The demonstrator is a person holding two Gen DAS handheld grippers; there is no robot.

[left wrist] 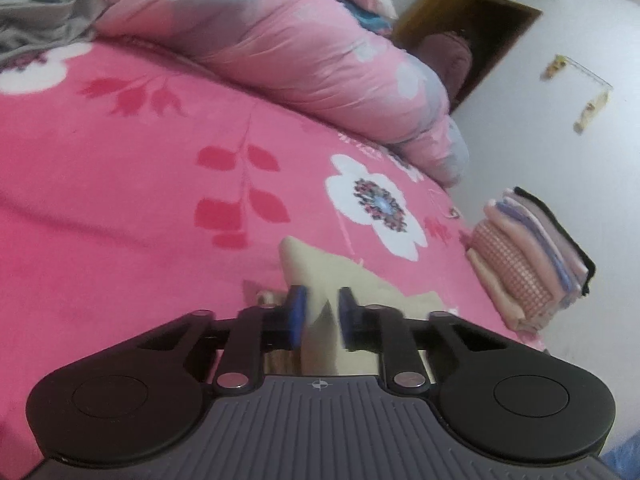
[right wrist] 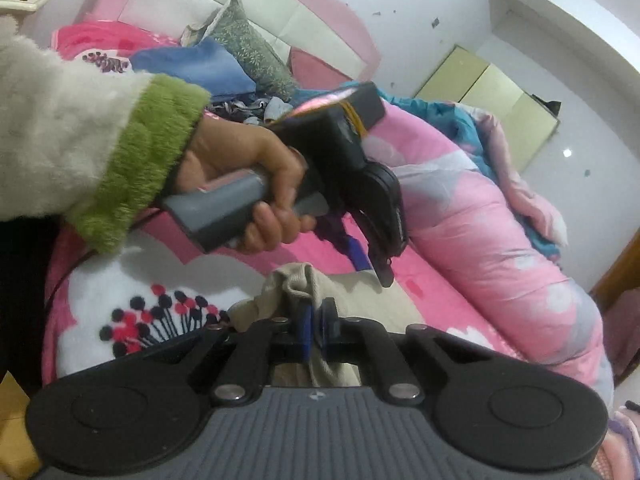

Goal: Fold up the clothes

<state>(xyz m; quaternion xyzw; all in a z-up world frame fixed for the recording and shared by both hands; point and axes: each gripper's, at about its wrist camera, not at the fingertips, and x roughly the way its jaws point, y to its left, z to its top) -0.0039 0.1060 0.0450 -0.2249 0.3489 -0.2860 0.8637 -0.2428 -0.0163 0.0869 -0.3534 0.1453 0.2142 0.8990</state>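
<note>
Both claws are gripping one beige garment that is lying on the pink flowered bed, near its right edge. The right claw is pinched almost fully shut on a bunched ridge of the cloth, which is rising in a lump just beyond its blue pads. The left claw is standing nearly closed, with a thin fold of the same cloth running between its pads; in the blur the pads seem to be pressing on it, but this is hard to confirm. In the right wrist view, the left claw is being held by a hand in a cream sleeve with a green cuff, pointing down at the far side of the garment.

This looks like the start of a fold: two points of the garment are being taken up, and nothing is laid flat yet. A stack of folded clothes is sitting to the right, at the bed's edge, so this piece is likely one of several. A pink quilt is lying rolled along the far side.

The next move probably calls for lifting both grips together, pulling the cloth taut between them, then spreading it flat on clear bed before doubling it over.
</note>
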